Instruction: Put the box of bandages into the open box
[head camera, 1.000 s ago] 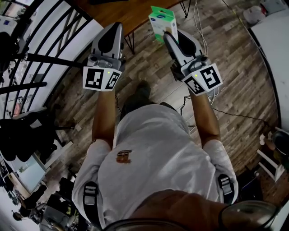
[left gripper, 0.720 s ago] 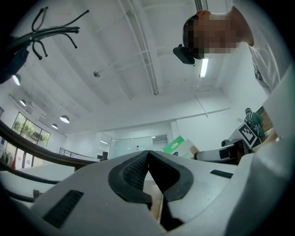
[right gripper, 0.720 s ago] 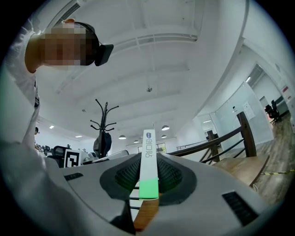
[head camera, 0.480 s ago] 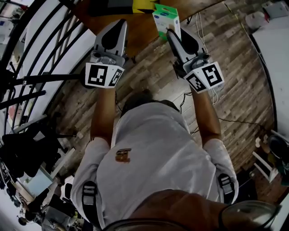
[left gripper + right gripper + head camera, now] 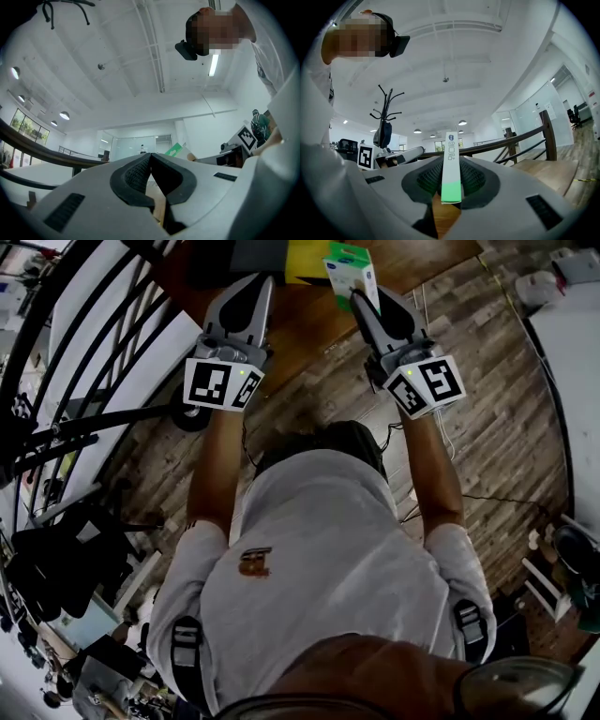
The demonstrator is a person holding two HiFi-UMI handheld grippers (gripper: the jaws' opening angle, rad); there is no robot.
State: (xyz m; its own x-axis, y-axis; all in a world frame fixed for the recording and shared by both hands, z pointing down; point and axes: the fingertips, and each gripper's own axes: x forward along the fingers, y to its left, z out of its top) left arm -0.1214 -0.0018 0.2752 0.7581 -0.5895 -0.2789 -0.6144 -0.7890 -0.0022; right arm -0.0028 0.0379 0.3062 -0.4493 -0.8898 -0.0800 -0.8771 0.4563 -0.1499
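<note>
The box of bandages (image 5: 351, 270), white with a green end, sticks up from my right gripper (image 5: 359, 296), which is shut on it. In the right gripper view its thin edge (image 5: 451, 185) stands pinched between the two ribbed pads. My left gripper (image 5: 260, 282) is held level beside it, to the left, with nothing in it. In the left gripper view the left gripper (image 5: 150, 157) has its jaws meeting at the tips. Both point at a brown wooden table (image 5: 300, 315) at the top of the head view. A yellow thing (image 5: 305, 257) lies there, cut off by the frame's edge.
A black stair railing (image 5: 84, 418) runs along the left. Cables (image 5: 424, 320) trail over the wood-plank floor on the right, near a white table (image 5: 572, 343). A dark flat thing (image 5: 258, 253) lies on the wooden table. A coat stand (image 5: 386, 117) shows in the right gripper view.
Both grippers have moved forward toward the wooden table, which now fills more of the top with the yellow thing in sight. The box stays held in the right gripper.
</note>
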